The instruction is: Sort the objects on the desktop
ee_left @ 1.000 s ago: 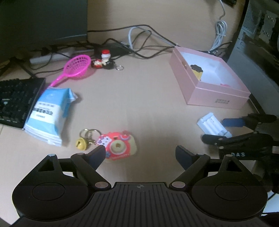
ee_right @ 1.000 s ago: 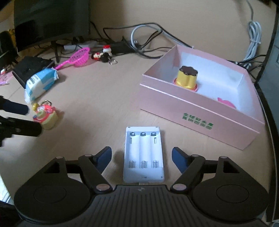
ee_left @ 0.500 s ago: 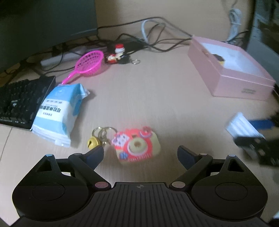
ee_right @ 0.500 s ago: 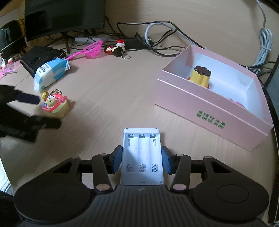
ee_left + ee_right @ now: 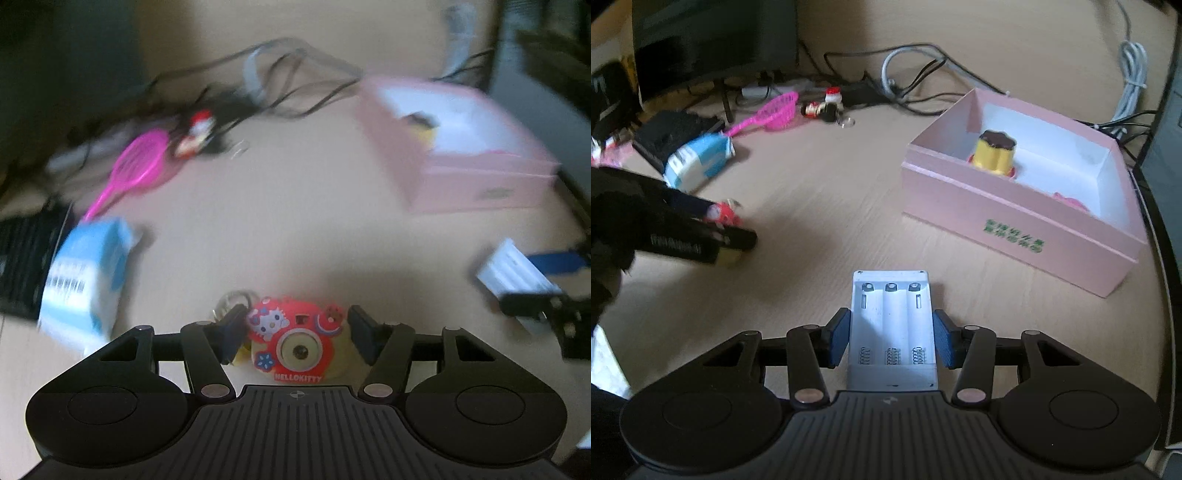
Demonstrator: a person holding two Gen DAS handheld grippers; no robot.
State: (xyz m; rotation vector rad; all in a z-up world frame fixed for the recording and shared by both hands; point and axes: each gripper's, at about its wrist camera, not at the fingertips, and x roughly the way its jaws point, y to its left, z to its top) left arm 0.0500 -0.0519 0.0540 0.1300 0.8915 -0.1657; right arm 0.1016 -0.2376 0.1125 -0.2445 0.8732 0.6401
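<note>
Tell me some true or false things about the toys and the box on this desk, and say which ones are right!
1. The right hand-held gripper is closed on the white plastic three-slot battery holder. True.
2. The battery holder has batteries in it. False: its slots are empty, and only the springs show.
3. The red Hello Kitty toy camera keychain sits between the fingers of the left hand-held gripper. True.
4. The open pink cardboard box has nothing inside. False: a yellow pudding-shaped toy with a brown top stands in it.
5. The bright pink plastic toy net lies inside the box. False: it lies on the desk near the cables.
</note>
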